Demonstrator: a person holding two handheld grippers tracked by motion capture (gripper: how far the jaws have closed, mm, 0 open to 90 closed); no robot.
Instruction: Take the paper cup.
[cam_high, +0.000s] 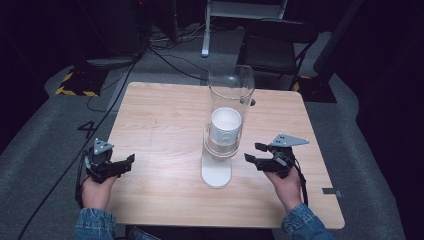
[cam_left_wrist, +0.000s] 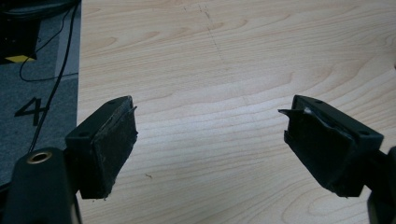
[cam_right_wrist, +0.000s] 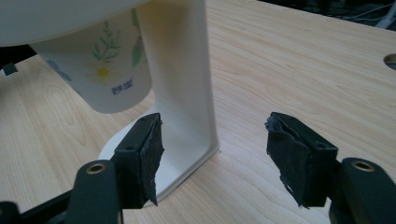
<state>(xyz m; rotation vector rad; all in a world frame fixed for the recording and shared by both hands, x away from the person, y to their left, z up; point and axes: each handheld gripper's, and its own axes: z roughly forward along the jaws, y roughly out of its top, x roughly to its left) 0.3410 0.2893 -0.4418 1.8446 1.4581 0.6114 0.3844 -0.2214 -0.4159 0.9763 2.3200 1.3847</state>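
Standing at the centre of the high view, a cup dispenser (cam_high: 224, 135) on a white stand holds a stack of cups (cam_high: 225, 127), the lowest hanging above the base. A knock from the right gripper (cam_high: 254, 152), near the stand at centre right, could tip the tall tube. Its jaws are held apart, empty, pointed at the stand. The left gripper (cam_high: 129, 161), at lower left, is held low over the table (cam_high: 165, 115), jaws likewise apart, well clear.

Overhead cam looked down across the whole table (cam_high: 165, 120); both gripper cams sat low and close, sharing that same wood top.
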